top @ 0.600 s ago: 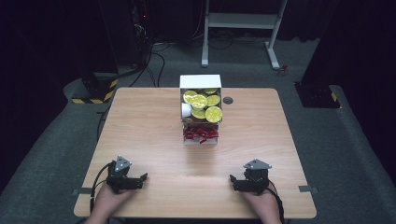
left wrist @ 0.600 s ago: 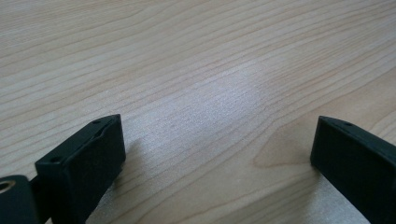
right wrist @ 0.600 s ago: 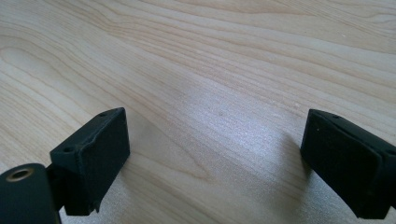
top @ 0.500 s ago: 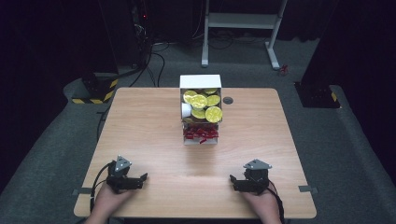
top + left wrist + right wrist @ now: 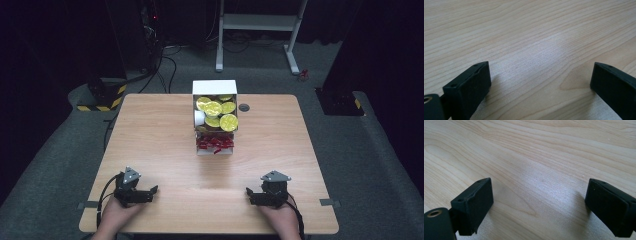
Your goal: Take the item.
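A white box (image 5: 215,88) stands at the far middle of the wooden table (image 5: 150,130), holding several yellow-lidded cups (image 5: 220,114) above and red packets (image 5: 215,143) in a lower tray. My left gripper (image 5: 152,192) rests near the front left edge, held by a hand, jaws pointing right. My right gripper (image 5: 248,195) rests near the front right, jaws pointing left. Both stand open with nothing between them: the left gripper (image 5: 540,77) and the right gripper (image 5: 539,200) each frame bare wood.
A small dark round grommet (image 5: 244,107) lies right of the box. Beyond the table are a white desk frame (image 5: 260,22), cables on the grey floor (image 5: 170,65), and a yellow-black striped base (image 5: 102,97) at the left.
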Available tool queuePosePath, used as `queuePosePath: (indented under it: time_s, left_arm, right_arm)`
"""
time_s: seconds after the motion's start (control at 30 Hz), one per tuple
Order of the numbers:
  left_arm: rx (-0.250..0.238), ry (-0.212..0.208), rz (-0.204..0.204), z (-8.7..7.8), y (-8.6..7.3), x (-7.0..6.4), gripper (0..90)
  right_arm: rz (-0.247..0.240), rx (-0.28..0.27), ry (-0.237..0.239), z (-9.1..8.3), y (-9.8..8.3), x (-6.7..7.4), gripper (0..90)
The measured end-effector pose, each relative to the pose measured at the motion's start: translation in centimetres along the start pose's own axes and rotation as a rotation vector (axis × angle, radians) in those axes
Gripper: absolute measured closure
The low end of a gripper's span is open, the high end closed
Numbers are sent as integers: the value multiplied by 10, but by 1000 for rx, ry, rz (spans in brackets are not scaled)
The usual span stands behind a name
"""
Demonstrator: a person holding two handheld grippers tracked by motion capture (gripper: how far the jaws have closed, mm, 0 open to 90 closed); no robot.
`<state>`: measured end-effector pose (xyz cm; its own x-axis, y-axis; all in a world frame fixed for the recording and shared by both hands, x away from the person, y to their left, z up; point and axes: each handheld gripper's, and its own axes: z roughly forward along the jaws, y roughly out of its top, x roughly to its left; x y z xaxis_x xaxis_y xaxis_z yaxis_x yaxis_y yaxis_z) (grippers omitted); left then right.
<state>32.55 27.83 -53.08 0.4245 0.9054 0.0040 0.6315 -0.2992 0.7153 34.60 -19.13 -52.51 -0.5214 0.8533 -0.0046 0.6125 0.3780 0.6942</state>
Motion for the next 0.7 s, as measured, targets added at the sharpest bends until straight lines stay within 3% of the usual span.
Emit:
queuePosePath:
  time_s: [0.23,0.3,0.7]
  left_arm:
    - [0,0,1,0,0,0,34]
    - [0,0,1,0,0,0,34]
    - [0,0,1,0,0,0,34]
  right_arm:
    - [-7,-12,1,-2,0,-1,107]
    - [-10,-43,-3,-7,2,0,118]
    - [-23,-100,-2,-18,7,3,154]
